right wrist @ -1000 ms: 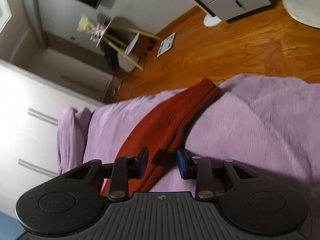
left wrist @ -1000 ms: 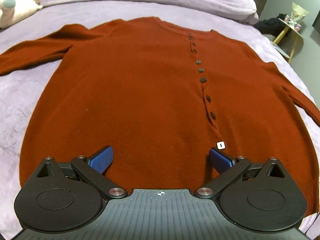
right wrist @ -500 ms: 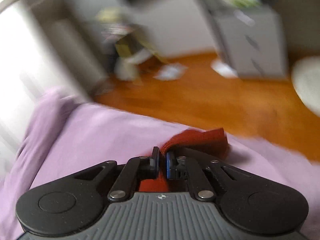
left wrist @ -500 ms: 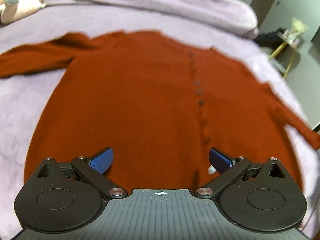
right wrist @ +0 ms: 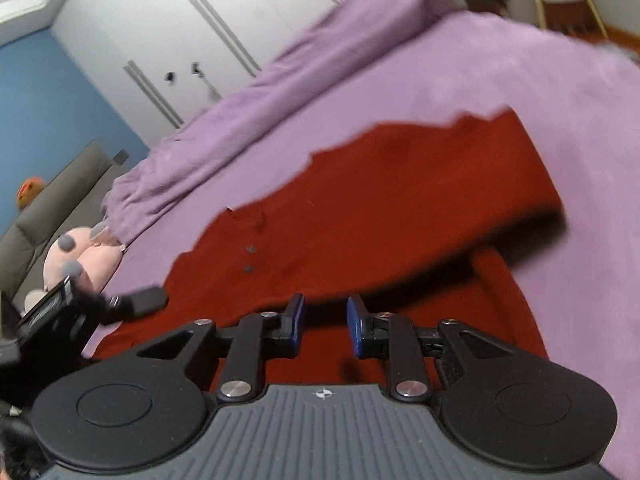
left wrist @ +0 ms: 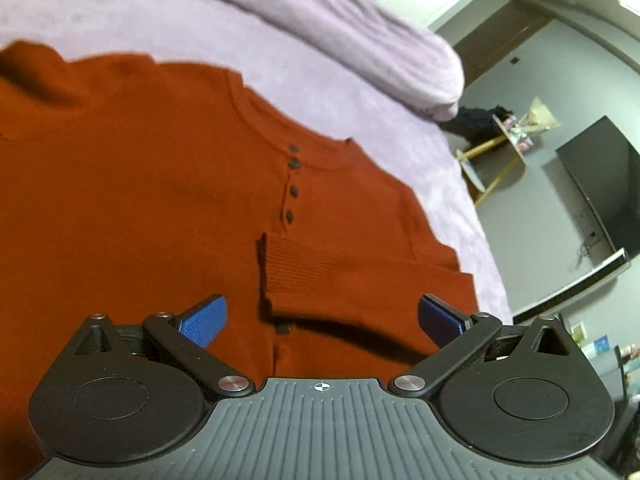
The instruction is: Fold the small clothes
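Observation:
A rust-red buttoned sweater (left wrist: 140, 200) lies flat on the purple bed. Its right sleeve is folded across the chest, with the ribbed cuff (left wrist: 296, 268) lying over the button line. My left gripper (left wrist: 320, 320) is wide open and empty, hovering just above the cuff. In the right wrist view the sweater (right wrist: 380, 208) shows with the folded sleeve (right wrist: 460, 232) on top. My right gripper (right wrist: 323, 326) is partly open and empty, just above the fabric. The left gripper's finger (right wrist: 136, 300) shows at the left of that view.
A rolled purple duvet (left wrist: 320, 28) lies at the head of the bed. A pink plush toy (right wrist: 80, 256) sits near the grey sofa (right wrist: 44, 208). A side table (left wrist: 504, 148) and a dark TV (left wrist: 600, 188) stand past the bed's right edge.
My right gripper closed on the sleeve cuff, carried it across onto the sweater's chest and opened, letting it go. My left gripper stayed open and moved up toward the chest.

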`<state>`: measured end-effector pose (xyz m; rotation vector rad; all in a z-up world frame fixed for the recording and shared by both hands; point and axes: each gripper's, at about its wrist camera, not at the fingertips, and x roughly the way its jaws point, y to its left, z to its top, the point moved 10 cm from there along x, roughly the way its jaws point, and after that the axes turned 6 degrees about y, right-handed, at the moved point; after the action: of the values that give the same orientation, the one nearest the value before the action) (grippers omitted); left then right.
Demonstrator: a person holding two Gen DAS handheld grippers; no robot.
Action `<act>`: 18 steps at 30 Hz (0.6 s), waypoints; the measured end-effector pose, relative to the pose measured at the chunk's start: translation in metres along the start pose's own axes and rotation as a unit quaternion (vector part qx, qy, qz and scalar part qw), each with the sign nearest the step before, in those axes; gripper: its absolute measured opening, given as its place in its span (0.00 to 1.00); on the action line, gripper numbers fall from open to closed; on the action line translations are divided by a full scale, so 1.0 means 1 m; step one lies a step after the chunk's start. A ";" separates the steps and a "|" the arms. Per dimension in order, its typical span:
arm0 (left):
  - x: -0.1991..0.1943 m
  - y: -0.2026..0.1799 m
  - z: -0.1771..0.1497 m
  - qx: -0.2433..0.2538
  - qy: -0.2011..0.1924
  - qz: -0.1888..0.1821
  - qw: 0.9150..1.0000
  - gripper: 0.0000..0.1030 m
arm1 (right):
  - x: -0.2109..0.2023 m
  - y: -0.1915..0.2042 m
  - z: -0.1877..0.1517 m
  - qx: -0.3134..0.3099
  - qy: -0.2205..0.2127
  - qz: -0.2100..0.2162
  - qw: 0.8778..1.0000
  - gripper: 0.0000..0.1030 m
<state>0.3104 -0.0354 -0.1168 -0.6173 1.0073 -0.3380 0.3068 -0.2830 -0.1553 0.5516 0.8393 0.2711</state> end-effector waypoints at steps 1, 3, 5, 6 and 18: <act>0.008 0.002 0.002 -0.009 0.009 -0.005 1.000 1.00 | -0.001 -0.008 -0.005 0.008 0.002 -0.003 1.000 0.23; 0.020 0.009 0.005 -0.033 0.023 -0.012 0.999 0.95 | -0.005 -0.015 -0.014 0.025 0.008 -0.003 1.000 0.23; 0.034 0.016 0.006 -0.055 0.044 -0.015 0.997 0.84 | -0.007 -0.027 -0.019 0.043 0.013 -0.002 0.999 0.23; 0.042 0.019 0.009 -0.059 0.049 -0.015 0.997 0.83 | -0.004 -0.026 -0.023 0.049 0.015 -0.001 0.999 0.23; 0.060 0.014 0.022 -0.068 0.073 -0.017 0.995 0.08 | 0.011 -0.020 -0.022 0.071 0.016 0.020 0.997 0.23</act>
<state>0.3591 -0.0494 -0.1585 -0.7416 1.1671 -0.3505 0.2971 -0.2870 -0.1856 0.6992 0.8832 0.2590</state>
